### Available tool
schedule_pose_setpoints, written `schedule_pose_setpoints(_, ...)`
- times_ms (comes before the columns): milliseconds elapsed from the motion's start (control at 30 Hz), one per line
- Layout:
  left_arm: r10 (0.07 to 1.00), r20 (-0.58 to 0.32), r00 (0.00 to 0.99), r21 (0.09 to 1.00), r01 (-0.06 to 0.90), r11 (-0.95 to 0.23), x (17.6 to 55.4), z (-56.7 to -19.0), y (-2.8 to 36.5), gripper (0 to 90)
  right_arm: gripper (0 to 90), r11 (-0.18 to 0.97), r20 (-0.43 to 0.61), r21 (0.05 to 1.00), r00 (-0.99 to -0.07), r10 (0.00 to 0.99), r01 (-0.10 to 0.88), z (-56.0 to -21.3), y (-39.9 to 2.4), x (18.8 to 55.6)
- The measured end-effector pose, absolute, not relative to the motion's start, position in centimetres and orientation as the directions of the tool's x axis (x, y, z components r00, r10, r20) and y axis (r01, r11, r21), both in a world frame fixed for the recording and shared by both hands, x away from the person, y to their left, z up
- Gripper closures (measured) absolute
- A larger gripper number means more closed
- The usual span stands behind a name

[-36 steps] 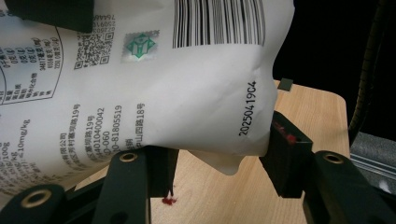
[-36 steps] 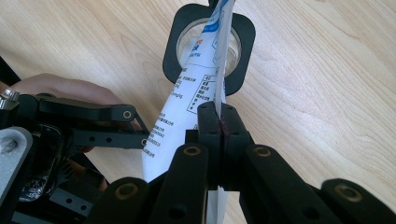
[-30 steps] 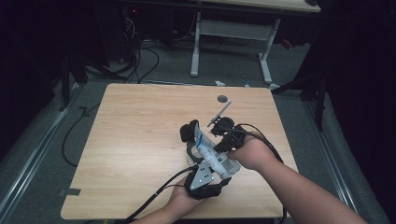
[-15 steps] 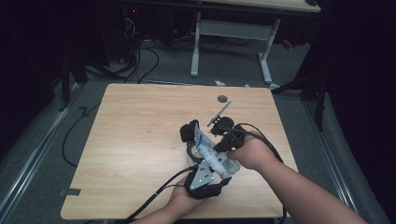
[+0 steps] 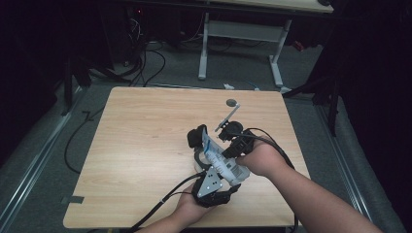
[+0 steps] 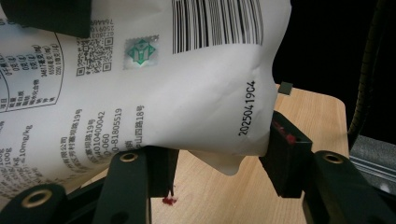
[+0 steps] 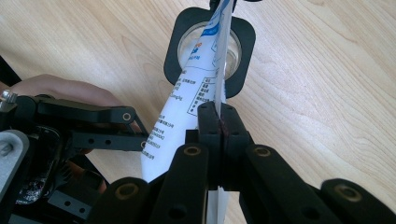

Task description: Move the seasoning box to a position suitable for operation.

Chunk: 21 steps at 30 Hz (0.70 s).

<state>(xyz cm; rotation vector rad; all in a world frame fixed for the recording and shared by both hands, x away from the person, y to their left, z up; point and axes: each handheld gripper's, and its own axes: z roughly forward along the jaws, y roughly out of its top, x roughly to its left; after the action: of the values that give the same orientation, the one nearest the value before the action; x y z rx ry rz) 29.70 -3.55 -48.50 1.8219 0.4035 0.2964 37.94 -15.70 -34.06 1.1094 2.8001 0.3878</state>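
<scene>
A white printed pouch [image 5: 216, 154] with a barcode [image 6: 154, 93] hangs tilted between both grippers near the table's middle right. My left gripper [image 6: 217, 163] grips its wide lower body from both sides [image 5: 210, 167]. My right gripper [image 7: 218, 122] is shut on the pouch's thin sealed edge [image 7: 187, 112] and comes in from the right in the high view [image 5: 224, 148]. The pouch's upper end points down into a glass jar [image 7: 189, 44] that sits in a black square holder [image 5: 195, 137].
The wooden table [image 5: 145, 145] has free room on its left and far side. A small dark disc [image 5: 232, 102] and a thin grey rod [image 5: 228, 117] lie behind the grippers. A red speck [image 6: 168, 201] marks the wood. Cables [image 5: 165, 199] trail off the near edge.
</scene>
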Motion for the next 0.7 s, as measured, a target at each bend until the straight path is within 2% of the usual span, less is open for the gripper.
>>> schedule_pose_setpoints(700,0.422,0.007,0.907,0.96,0.112,-0.257,29.65,-48.52,-3.55,51.2,90.0,0.703,0.002,0.267,-0.73,0.684,0.659,-34.01,-15.66,37.94)
